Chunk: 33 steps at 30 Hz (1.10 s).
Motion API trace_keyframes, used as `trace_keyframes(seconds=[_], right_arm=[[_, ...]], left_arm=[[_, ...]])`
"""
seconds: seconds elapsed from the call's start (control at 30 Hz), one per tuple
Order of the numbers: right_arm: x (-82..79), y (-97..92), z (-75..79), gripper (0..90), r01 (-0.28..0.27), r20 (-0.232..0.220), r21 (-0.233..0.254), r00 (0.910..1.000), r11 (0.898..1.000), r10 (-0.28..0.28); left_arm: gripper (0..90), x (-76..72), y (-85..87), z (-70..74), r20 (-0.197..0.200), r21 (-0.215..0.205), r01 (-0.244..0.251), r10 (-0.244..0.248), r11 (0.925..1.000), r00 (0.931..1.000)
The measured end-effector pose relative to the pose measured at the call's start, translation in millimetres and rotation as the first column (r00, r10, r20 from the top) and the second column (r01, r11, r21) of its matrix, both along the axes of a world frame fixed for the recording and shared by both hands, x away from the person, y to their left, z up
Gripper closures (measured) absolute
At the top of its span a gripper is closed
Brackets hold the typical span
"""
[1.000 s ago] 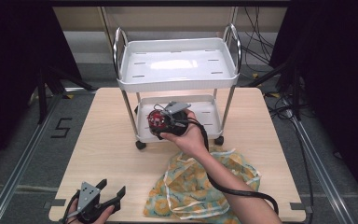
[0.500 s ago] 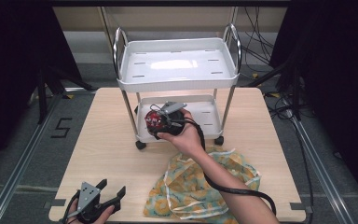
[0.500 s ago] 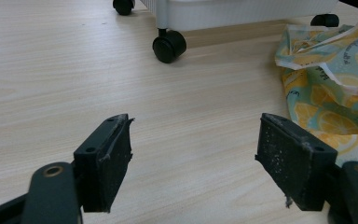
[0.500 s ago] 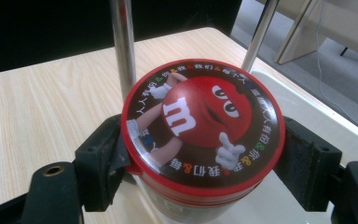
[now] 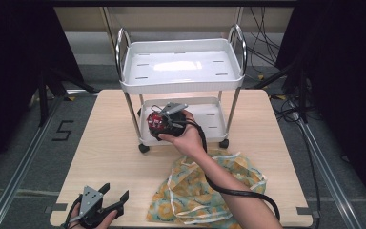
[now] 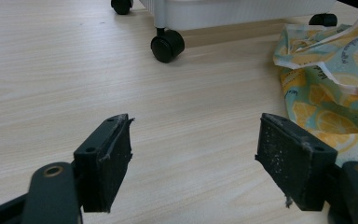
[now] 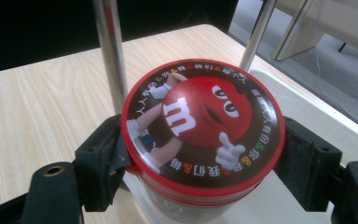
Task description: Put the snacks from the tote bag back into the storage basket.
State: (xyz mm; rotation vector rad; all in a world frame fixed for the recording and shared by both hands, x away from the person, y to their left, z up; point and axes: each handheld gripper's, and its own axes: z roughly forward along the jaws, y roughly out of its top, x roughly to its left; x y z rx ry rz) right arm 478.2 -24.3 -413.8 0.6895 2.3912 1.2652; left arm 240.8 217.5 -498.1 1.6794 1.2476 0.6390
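Candy tub (image 7: 200, 140): red rim, brown lid with a red cartoon character wearing white gloves and a white "m", ringed by white text with coloured marks. Cloth (image 5: 209, 188): teal and yellow with a lemon-slice print and white edging; cart (image 5: 181, 67) white with chrome posts and black wheels. Table (image 5: 109, 148) light wood grain, both gripper jaw sets black.

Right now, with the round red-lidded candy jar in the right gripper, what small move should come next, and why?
Probably ease the right gripper forward and lower the red-lidded candy jar onto the white cart's lower shelf: the jaws clamp it at the shelf's edge, beside a chrome post.
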Motion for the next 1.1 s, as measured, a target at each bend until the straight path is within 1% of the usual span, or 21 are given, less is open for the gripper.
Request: trace_keyframes(seconds=[0.03,0.07,0.1,0.13,0.17,0.2,0.23,0.27,0.3,0.33,0.37,0.47,0.53,0.6,0.73,0.8,0.87,0.97,1.0,1.03,1.1], right_arm=[[1.3,-0.3,-1.0,26.0,0.011,0.008,-0.005,0.9999,1.000,-0.011],[-0.2,0.3,-0.9,26.1,0.016,-0.019,0.016,0.9997,1.000,-0.016],[-0.2,0.3,-0.9,26.1,0.016,-0.019,0.016,0.9997,1.000,-0.016],[1.9,0.7,-2.4,26.1,-0.003,-0.019,0.012,0.9998,1.000,0.003],[1.8,0.7,-2.7,26.0,0.006,-0.018,0.008,0.9998,1.000,-0.006],[2.1,0.7,-3.0,26.1,-0.003,-0.029,0.004,0.9996,1.000,0.003],[3.3,1.0,-4.3,26.0,0.008,-0.013,-0.016,0.9999,1.000,-0.008],[3.3,3.0,-6.3,26.0,0.005,-0.017,0.014,0.9998,1.000,-0.005],[3.7,3.4,-7.0,26.0,0.004,-0.017,0.013,0.9998,1.000,-0.003],[5.5,4.0,-8.9,26.0,0.016,0.014,-0.004,0.9998,1.000,-0.016],[6.0,4.7,-9.3,26.1,0.010,0.017,-0.004,0.9998,1.000,-0.010],[6.9,6.3,-11.3,26.0,0.018,0.017,-0.011,0.9997,1.000,-0.018],[6.4,7.9,-12.6,26.1,0.024,0.010,-0.009,0.9997,1.000,-0.024],[6.3,8.6,-12.8,26.0,0.017,0.006,-0.006,0.9998,1.000,-0.017],[7.4,11.8,-15.0,26.1,0.015,0.016,-0.016,0.9998,1.000,-0.015],[7.1,13.3,-15.9,26.0,0.010,0.007,-0.013,0.9999,1.000,-0.010],[7.8,15.8,-18.7,26.0,0.012,0.015,-0.031,0.9998,0.999,-0.012],[7.5,17.3,-19.9,26.0,0.008,0.002,-0.030,1.0000,1.000,-0.008],[7.2,17.4,-19.7,26.0,0.005,-0.011,-0.025,0.9999,1.000,-0.005],[8.7,18.0,-21.1,26.0,0.011,0.008,-0.033,0.9999,0.999,-0.011],[9.4,18.2,-21.6,26.0,0.008,0.005,-0.031,1.0000,0.999,-0.008]], left_arm=[[25.7,-0.1,0.1,0.0,-0.002,-0.001,0.001,-0.001,1.0000,1.0000],[25.7,-0.2,0.1,0.1,-0.002,0.001,0.000,0.000,1.0000,1.0000],[25.7,-0.2,0.1,0.1,-0.002,0.001,0.000,0.000,1.0000,1.0000],[25.7,-0.1,0.0,0.1,0.001,-0.004,-0.004,0.004,1.0000,1.0000],[25.7,0.1,0.0,-0.1,0.000,-0.006,-0.004,0.004,1.0000,1.0000],[25.7,0.1,0.0,-0.1,0.000,-0.006,-0.004,0.004,1.0000,1.0000],[25.7,0.1,-0.1,-0.1,0.002,-0.006,-0.005,0.005,1.0000,1.0000],[25.7,0.0,-0.2,-0.1,0.000,-0.006,-0.004,0.004,1.0000,1.0000],[25.7,-0.2,0.1,0.1,-0.001,-0.001,-0.002,0.002,1.0000,1.0000],[25.7,-0.3,-0.1,0.2,-0.001,-0.002,-0.003,0.003,1.0000,1.0000],[25.7,-0.3,0.0,0.2,0.000,-0.002,-0.003,0.003,1.0000,1.0000],[25.7,0.1,0.3,-0.1,0.001,-0.007,0.000,0.000,1.0000,1.0000],[25.7,0.0,0.3,0.1,0.002,-0.009,-0.003,0.003,1.0000,1.0000],[25.7,0.1,0.4,0.0,0.003,-0.010,-0.003,0.003,0.9999,1.0000],[25.7,-0.1,0.4,0.2,0.003,-0.005,-0.003,0.003,1.0000,1.0000],[25.7,-0.3,0.2,0.4,0.003,-0.002,-0.006,0.006,1.0000,1.0000],[25.7,-0.4,0.3,0.4,0.002,-0.001,-0.006,0.006,1.0000,1.0000],[25.7,-0.3,0.3,0.4,0.002,0.001,-0.006,0.006,1.0000,1.0000],[25.7,-0.4,0.3,0.4,0.002,0.001,-0.003,0.003,1.0000,1.0000],[25.7,-0.4,0.2,0.3,0.002,0.002,-0.004,0.004,1.0000,1.0000],[25.6,-0.3,-0.1,0.2,0.002,-0.001,-0.004,0.004,1.0000,1.0000]])
